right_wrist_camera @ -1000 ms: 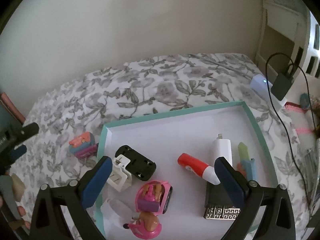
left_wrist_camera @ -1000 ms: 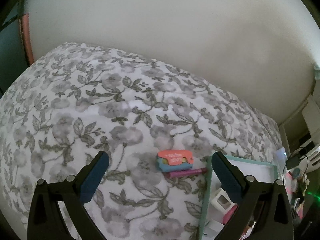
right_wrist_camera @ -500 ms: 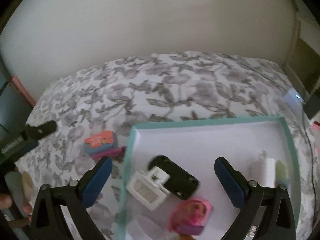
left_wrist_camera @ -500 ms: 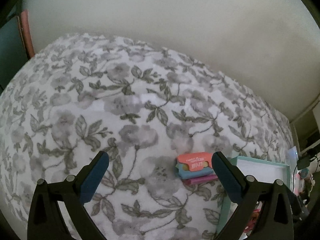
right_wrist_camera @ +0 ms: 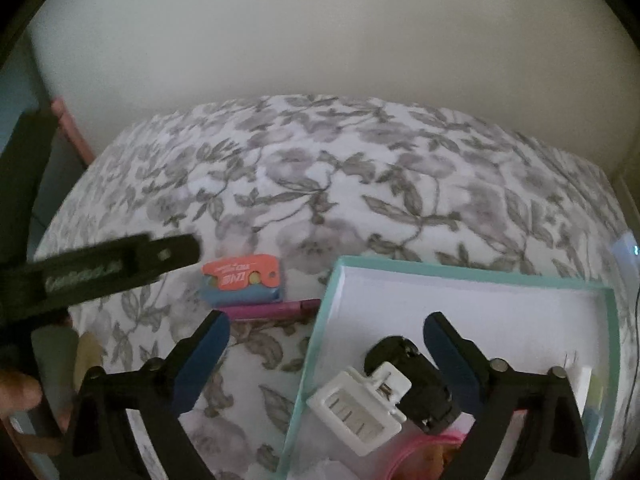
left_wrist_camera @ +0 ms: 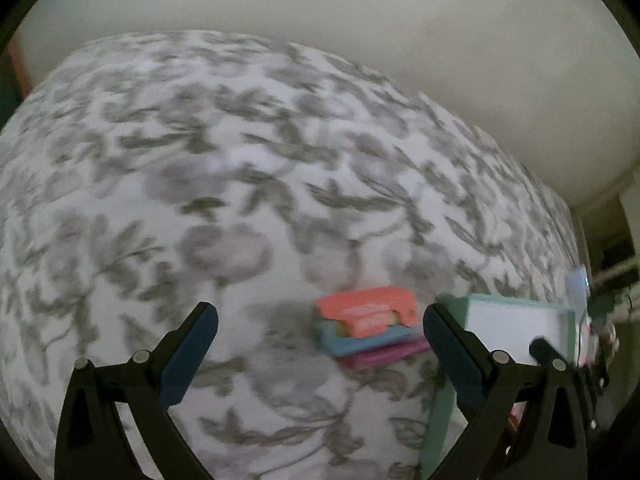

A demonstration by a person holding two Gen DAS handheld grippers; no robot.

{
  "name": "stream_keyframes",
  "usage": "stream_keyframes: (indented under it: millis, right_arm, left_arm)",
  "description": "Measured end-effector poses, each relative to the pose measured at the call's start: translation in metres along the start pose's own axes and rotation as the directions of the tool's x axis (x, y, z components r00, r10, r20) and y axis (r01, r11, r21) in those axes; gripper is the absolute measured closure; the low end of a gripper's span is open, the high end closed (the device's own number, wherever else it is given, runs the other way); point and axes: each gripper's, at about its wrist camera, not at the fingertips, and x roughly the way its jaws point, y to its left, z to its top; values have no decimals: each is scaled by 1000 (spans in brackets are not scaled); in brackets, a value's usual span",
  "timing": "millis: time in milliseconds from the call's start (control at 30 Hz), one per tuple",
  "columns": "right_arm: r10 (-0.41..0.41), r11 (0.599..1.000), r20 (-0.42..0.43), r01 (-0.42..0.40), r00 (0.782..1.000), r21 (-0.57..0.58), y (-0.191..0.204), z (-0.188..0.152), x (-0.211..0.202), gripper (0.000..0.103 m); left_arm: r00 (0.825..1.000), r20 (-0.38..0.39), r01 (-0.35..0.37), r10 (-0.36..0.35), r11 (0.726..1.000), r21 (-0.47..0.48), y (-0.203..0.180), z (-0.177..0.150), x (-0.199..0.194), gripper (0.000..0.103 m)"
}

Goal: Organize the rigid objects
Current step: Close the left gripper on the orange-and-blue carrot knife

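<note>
A small orange-and-blue box (left_wrist_camera: 366, 316) lies on the flowered bedspread, with a pink marker (left_wrist_camera: 384, 356) along its near side. My left gripper (left_wrist_camera: 320, 320) hovers just over it, open; the box sits close to the right finger and nothing is gripped. In the right wrist view the same box (right_wrist_camera: 240, 280) and marker (right_wrist_camera: 272, 310) lie left of the teal-rimmed tray (right_wrist_camera: 460, 272). My right gripper (right_wrist_camera: 326, 328) hangs over the tray's left rim, its jaws closing slightly with nothing pressed between them. A white clip (right_wrist_camera: 360, 412) and a black part (right_wrist_camera: 416, 384) lie in the tray.
One finger of my left gripper (right_wrist_camera: 168, 254) reaches in from the left above the box, a person's hand (right_wrist_camera: 16, 392) behind it. A pink toy (right_wrist_camera: 424, 452) shows at the tray's near edge. A wall (right_wrist_camera: 320, 60) backs the bed. A white device (right_wrist_camera: 628, 248) glows at the right.
My left gripper has sunk and swung toward the orange-and-blue box, which now looks larger and nearer its right finger. My right gripper has slid left across the tray; the tray's right-hand items have left its view.
</note>
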Motion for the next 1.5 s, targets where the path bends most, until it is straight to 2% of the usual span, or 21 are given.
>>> stream_keyframes:
  millis: [67, 167, 233, 333, 433, 467, 600, 733, 1133, 1500]
  right_arm:
    - [-14, 1000, 11, 14, 1000, -1, -9, 1, -2, 6]
    - [-30, 999, 12, 30, 999, 30, -28, 1, -7, 6]
    - [-55, 998, 6, 54, 998, 33, -36, -1, -8, 6]
    - [-56, 997, -10, 57, 998, 52, -46, -2, -6, 6]
    - [-53, 996, -18, 54, 998, 68, -49, -2, -6, 6]
    - [-51, 996, -19, 52, 999, 68, -49, -3, -6, 6]
    - [-52, 996, -34, 54, 998, 73, -46, -6, -4, 6]
    - [-47, 996, -50, 51, 998, 76, -45, -12, -3, 6]
    - [-19, 995, -40, 23, 999, 96, -38, -27, -29, 6]
    - [-15, 995, -8, 16, 1000, 97, -33, -40, -60, 6]
  left_arm:
    - [999, -35, 20, -19, 1000, 20, -10, 0, 15, 1]
    - [998, -67, -4, 7, 999, 51, -20, -2, 37, 1]
    - [994, -99, -48, 56, 995, 85, -26, -5, 50, 1]
    - [992, -84, -86, 97, 989, 121, -34, -6, 51, 4]
    - [994, -78, -73, 82, 991, 115, -34, -7, 46, 17]
    - [993, -75, -80, 89, 990, 117, -33, -7, 45, 27]
    - [994, -89, -60, 69, 993, 101, -25, -6, 42, 27]
    - [991, -107, -70, 78, 994, 84, -16, -9, 37, 27]
    - [986, -126, -104, 105, 994, 15, 10, -41, 6, 27]
    - [992, -85, -97, 97, 995, -1, 19, -67, -39, 27]
